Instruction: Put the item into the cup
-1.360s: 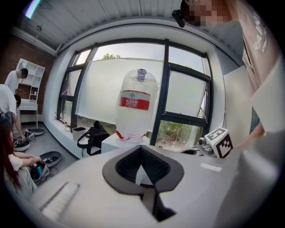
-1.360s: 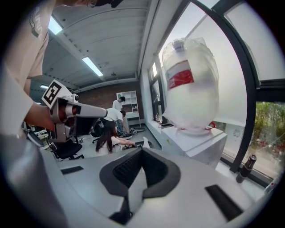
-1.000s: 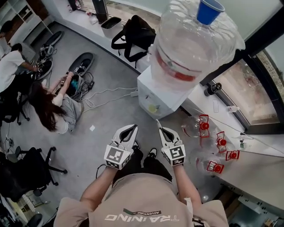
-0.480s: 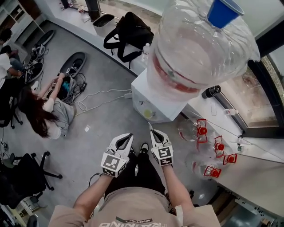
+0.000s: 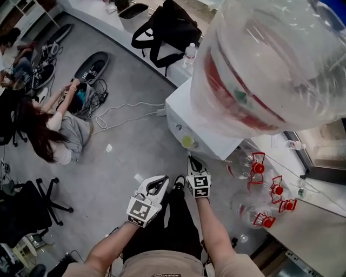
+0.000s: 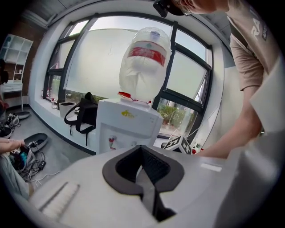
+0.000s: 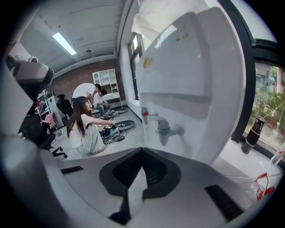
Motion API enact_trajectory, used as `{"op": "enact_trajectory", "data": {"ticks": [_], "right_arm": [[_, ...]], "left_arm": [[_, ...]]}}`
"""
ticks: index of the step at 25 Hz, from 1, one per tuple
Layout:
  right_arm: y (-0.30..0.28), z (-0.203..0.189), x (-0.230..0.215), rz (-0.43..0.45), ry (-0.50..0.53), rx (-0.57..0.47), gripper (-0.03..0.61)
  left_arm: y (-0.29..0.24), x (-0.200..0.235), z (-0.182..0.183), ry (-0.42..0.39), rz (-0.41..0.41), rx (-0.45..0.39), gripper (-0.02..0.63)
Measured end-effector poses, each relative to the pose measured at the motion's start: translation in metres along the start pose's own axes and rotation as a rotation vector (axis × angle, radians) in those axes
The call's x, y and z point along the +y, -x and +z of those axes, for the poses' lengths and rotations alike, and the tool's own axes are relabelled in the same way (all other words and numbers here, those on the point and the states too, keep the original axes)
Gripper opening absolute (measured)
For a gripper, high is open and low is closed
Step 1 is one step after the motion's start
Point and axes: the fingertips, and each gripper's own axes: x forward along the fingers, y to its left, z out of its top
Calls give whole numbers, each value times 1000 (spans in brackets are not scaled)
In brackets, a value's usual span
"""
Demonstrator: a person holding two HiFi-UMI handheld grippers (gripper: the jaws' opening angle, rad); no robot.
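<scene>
the left gripper (image 5: 160, 182) and right gripper (image 5: 192, 160) are held low in front of the person's dark trousers (image 5: 173, 227), side by side and apart. in the left gripper view the left gripper's (image 6: 141, 151) dark padded tips meet with nothing between them; in the right gripper view the right gripper (image 7: 141, 153) is likewise closed and empty.

just beyond the right gripper stands the white box-shaped water dispenser (image 5: 208, 138), its red tap (image 7: 145, 115) and blue-green tap (image 7: 164, 129) facing that gripper. a large clear plastic water jug with a red label (image 5: 270, 65) sits upside down on it. only a sliver of blue (image 5: 336, 4) shows over the jug at the picture's corner; whether it is the cup i cannot tell.

right of the dispenser lie clear empty jugs with red caps (image 5: 254, 165). farther off, a black backpack (image 5: 170, 24) rests on the white ledge (image 5: 92, 16), and a long-haired person (image 5: 59, 135) sits on the grey floor (image 5: 124, 157).
</scene>
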Motion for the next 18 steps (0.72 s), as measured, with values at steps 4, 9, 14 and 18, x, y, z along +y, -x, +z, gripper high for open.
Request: {"op": "enact_trajectory", "data": {"ticks": [4,9,14,18], "right_arm": [[-20,-9,-8,-9,12,0,11],[-42,-19,-15,-15,4,0,11],[-56,-22,-25,-30,11,-9,11],[-62,-23,-29,-42,12,-17,11]], "left_arm": [[0,6,-10,11,22,17,8],[1,11,-22,34,37,40,8],[-1,12,-34,41,30,57,8],[0,11,-42,58,30,63,8]]}}
